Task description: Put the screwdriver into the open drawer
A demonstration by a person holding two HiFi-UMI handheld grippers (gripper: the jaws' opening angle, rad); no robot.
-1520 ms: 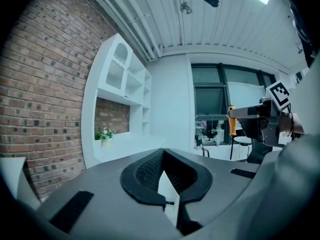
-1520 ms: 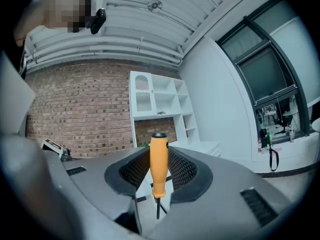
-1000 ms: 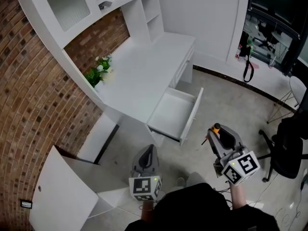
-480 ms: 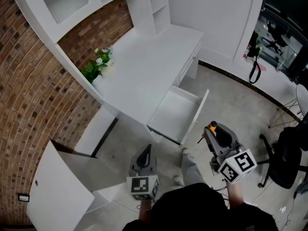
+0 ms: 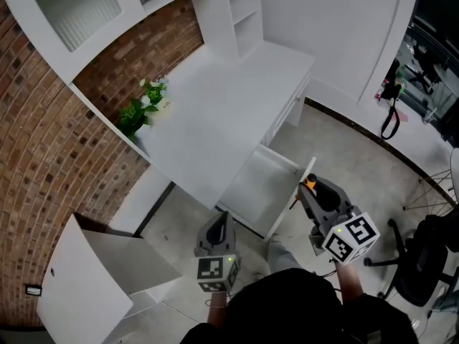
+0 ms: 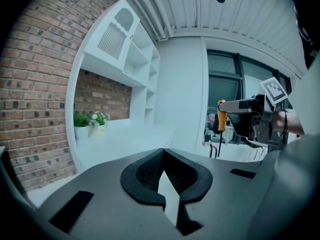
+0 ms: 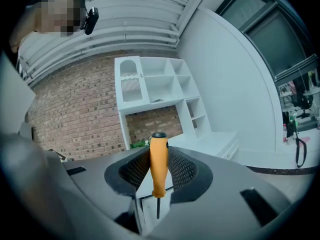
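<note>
The screwdriver [image 5: 308,184] has an orange handle and a thin dark shaft, and it stands upright. My right gripper [image 5: 307,190] is shut on its handle, just off the front right corner of the open white drawer [image 5: 258,185]. In the right gripper view the screwdriver's handle [image 7: 159,163] sits clamped between the black pads with the shaft pointing down. My left gripper [image 5: 221,218] hangs in front of the drawer's near left corner, jaws together and nothing in them. The left gripper view shows the right gripper with the screwdriver [image 6: 221,121] off to its right.
The drawer juts from a white desk [image 5: 215,120] against a brick wall, with a potted plant [image 5: 140,106] at its back and shelves [image 5: 244,13] at the far end. A white cabinet door [image 5: 86,278] stands open at lower left. A black office chair [image 5: 430,256] is at right.
Both grippers have moved forward toward the desk. The right one, still holding the screwdriver, now sits at the drawer's front corner instead of well short of it.
</note>
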